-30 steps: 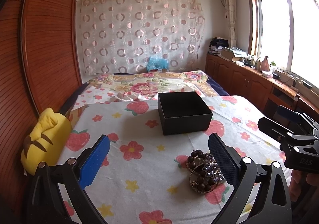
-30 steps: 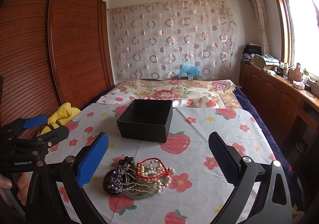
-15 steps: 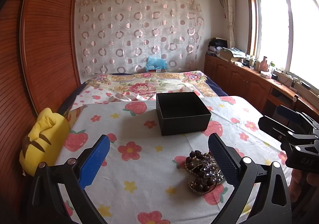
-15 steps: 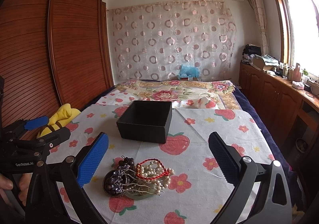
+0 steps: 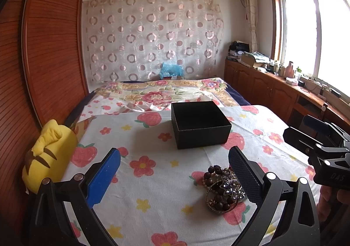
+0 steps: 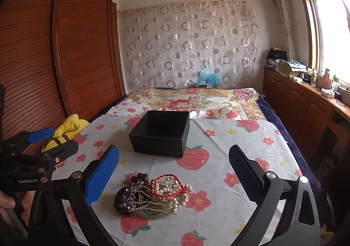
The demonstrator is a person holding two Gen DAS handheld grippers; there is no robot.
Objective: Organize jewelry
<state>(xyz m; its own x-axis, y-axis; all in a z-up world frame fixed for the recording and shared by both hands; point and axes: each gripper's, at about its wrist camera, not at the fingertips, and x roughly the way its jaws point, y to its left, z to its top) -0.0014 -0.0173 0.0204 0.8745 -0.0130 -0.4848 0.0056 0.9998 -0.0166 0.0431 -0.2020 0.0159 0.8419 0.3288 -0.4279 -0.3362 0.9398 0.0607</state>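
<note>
Left wrist view: we see the left gripper (image 5: 174, 172) with jaws spread wide and nothing between them, held above the cloth (image 5: 153, 180), which is printed with strawberries and flowers. The jewelry (image 5: 223, 191) lies in a heap on the cloth just beside the inner face of the gripper's right finger; dark beads and a bangle are visible, and part of the heap is hidden behind that finger. The box (image 5: 200, 124), black and lidless, stands on the cloth beyond the heap, apart from it; its inside looks bare. A yellow plush (image 5: 47, 154) sits at the cloth's left edge. The right gripper (image 5: 317, 136) enters from the right; we cannot tell its jaw state here.

Right wrist view: the right gripper (image 6: 174, 172) is also wide open and holds nothing. The jewelry (image 6: 151, 195) lies between its fingers, nearer the left one: dark beads, white pearls, a red cord, a purple hair clip. The box (image 6: 160, 133) stands beyond the heap, apart. The left gripper (image 6: 46, 142) shows at the left edge, with a hand (image 6: 13, 206) on its grip.
</note>
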